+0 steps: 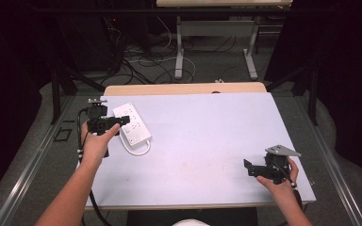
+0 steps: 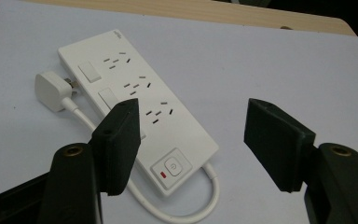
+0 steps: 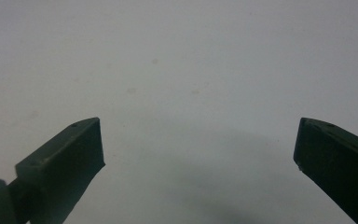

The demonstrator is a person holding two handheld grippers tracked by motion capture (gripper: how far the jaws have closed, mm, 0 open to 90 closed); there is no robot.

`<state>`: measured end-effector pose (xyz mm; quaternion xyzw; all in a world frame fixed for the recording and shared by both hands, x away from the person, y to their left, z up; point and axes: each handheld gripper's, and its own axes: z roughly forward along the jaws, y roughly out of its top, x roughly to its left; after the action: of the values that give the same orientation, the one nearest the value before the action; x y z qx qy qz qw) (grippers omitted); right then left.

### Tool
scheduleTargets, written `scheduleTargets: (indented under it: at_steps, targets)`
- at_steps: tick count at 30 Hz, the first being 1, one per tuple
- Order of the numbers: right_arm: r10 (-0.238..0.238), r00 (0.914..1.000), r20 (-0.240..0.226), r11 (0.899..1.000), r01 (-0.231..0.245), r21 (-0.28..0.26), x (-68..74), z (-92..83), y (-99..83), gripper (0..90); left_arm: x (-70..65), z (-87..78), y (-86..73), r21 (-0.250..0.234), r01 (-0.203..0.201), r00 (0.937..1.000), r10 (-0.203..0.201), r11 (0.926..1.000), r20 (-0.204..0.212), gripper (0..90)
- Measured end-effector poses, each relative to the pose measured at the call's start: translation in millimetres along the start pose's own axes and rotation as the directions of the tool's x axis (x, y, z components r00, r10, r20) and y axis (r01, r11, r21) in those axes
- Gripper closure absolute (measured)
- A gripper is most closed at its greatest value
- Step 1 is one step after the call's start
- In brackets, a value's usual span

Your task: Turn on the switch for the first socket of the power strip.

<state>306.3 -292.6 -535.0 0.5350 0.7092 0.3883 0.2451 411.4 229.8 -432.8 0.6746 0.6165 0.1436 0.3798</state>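
The left gripper [image 2: 193, 144], jaws spread, hovered just above the flat white plastic power strip [image 2: 140, 105], seemingly lined up to grasp it, while the right gripper [image 3: 198, 168], equally spread, waited over bare tabletop.

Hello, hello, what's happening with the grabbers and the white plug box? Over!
Left tool open, hovering over the power strip. Right tool open, above bare table. Strip flat, its plug lying loose beside it. Nothing in the way.
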Motion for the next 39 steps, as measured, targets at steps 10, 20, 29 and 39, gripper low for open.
scheduleTargets:
  at_steps: [10,20,29,39]
  targets:
    - [0.003,1.0,-0.003,1.0,-0.003,0.002,-0.4,0.4,-0.2,1.1,3.9,11.8,7.8,0.062,0.031,0.9992,-0.029,0.9976,-0.027,37.6]
    - [0.005,1.0,-0.008,1.0,-0.005,0.005,-0.7,0.8,-0.3,1.4,9.6,22.9,13.1,0.111,0.104,0.9939,-0.099,0.9884,-0.049,42.7]
    - [0.005,0.9999,-0.011,1.0,-0.005,0.01,-0.9,1.2,-0.5,1.7,14.9,31.3,15.3,0.14,0.169,0.9845,-0.161,0.9756,-0.071,46.0]
    - [0.007,0.9999,-0.014,1.0,-0.007,0.011,-0.6,1.8,-0.6,1.7,20.9,37.9,16.4,0.18,0.219,0.974,-0.203,0.959,-0.101,51.8]
